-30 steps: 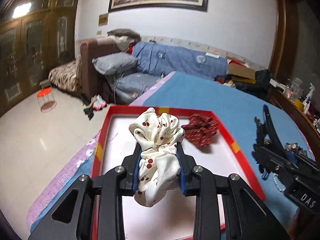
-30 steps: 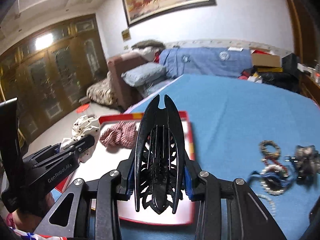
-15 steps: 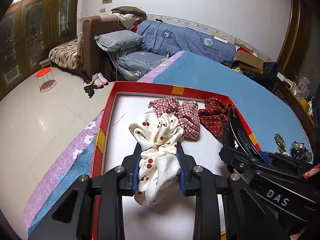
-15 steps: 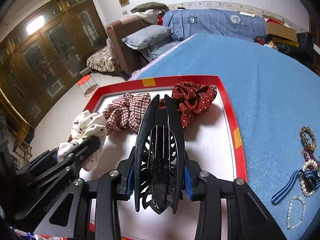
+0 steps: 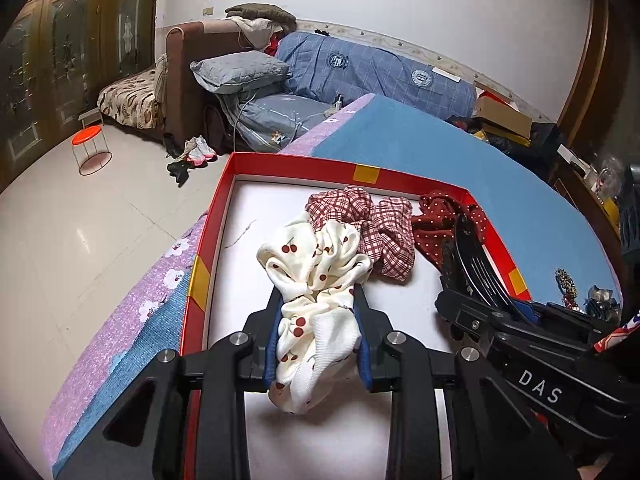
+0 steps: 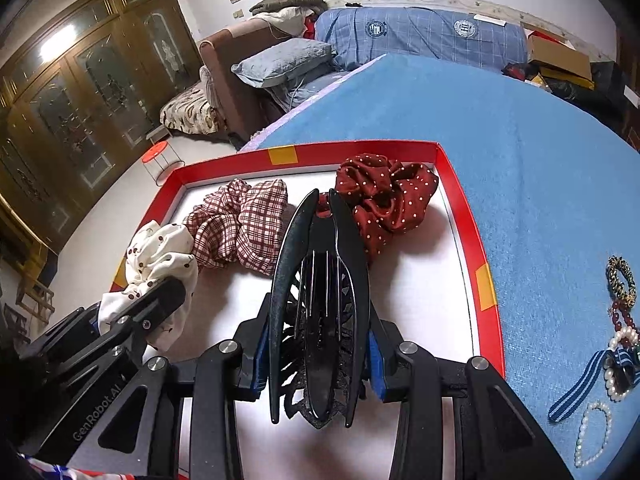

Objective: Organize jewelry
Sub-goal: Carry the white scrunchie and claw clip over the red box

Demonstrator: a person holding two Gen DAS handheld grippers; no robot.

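My left gripper [image 5: 318,304] is shut on a white cherry-print scrunchie [image 5: 316,264] and holds it over the left part of the red-walled white tray [image 5: 224,200]. My right gripper [image 6: 318,320] is shut on a black claw hair clip [image 6: 320,308] over the tray's [image 6: 460,208] middle. A red-and-white plaid scrunchie [image 6: 244,224] and a dark red dotted scrunchie [image 6: 384,196] lie at the tray's far end. The clip [image 5: 472,260] and right gripper show at the right of the left wrist view. The white scrunchie [image 6: 160,252] shows at the left of the right wrist view.
The tray sits on a blue tablecloth [image 6: 540,140]. Right of the tray lie bead and pearl bracelets [image 6: 622,320], a striped blue ribbon [image 6: 576,388] and a green-gold hair tie [image 6: 620,276]. The table's left edge drops to a tiled floor [image 5: 80,220]. A sofa stands beyond.
Both grippers have tilted down and come closer over the tray with their items. The plaid scrunchie and the tray's floor have come into full view.
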